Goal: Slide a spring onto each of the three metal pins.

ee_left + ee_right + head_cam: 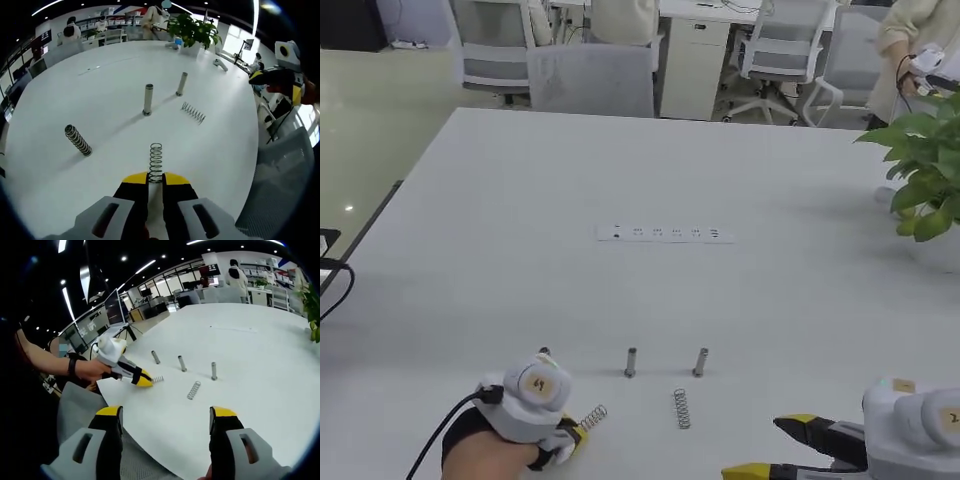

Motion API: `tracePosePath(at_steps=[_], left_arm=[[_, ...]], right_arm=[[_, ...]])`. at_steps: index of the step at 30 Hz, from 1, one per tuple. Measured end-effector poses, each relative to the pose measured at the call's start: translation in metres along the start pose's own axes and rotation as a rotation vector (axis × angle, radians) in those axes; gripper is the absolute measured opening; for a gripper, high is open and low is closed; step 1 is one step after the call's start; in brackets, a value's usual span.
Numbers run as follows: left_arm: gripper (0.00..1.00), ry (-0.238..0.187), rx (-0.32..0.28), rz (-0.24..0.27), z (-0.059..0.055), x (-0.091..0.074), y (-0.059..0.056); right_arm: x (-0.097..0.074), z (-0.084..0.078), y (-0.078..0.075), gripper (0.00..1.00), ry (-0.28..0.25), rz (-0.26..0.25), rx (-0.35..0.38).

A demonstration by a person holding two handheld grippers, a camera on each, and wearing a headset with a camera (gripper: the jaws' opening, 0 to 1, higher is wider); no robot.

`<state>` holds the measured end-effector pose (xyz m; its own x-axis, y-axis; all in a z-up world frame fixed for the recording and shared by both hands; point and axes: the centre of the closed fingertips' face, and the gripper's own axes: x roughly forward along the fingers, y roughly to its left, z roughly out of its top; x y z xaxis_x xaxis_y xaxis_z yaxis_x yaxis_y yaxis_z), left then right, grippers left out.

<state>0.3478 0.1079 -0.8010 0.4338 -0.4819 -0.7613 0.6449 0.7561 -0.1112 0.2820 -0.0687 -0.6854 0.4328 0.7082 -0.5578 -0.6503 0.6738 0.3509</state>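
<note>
Near the front edge of the big white table [620,170], a small grey wire spring [155,160] is held by one end in the left gripper [155,177], with the yellow-tipped jaws squeezed tight on it. The thin metal pin on the left [77,140] is already covered by a spring. The bare silver middle pin [148,99] is stood upright just ahead and a bit left, nearest this gripper. The held spring is pointed forward, not up, so it should be tipped up and lowered over that pin. Another bare silver pin [182,84] and a loose wire spring [193,112] are seen to the right. Nothing is held by the right gripper [165,412], whose jaws are spread wide apart.
</note>
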Motion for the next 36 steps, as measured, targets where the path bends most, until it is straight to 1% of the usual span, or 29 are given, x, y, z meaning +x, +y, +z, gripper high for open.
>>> tracePosePath(at_steps=[6,14,20,27,36], left_arm=[[0.02,-0.012,-0.001,0.009,0.001,-0.008,0.006],[0.02,-0.044,-0.021,0.025,0.007,-0.022,0.014],[0.02,-0.063,-0.023,0.035,0.010,-0.032,0.019],[0.02,-0.088,-0.018,0.045,0.015,-0.045,0.024],[0.02,-0.111,-0.008,0.050,0.022,-0.056,0.024]], right_arm=[[0.002,0.000,0.001,0.69,0.003,0.010,-0.001],[0.007,0.002,0.004,0.68,0.001,0.025,0.001],[0.011,0.004,0.005,0.68,-0.001,0.037,0.003],[0.015,0.005,0.009,0.67,0.003,0.054,0.001],[0.023,0.008,0.012,0.66,0.005,0.079,-0.001]])
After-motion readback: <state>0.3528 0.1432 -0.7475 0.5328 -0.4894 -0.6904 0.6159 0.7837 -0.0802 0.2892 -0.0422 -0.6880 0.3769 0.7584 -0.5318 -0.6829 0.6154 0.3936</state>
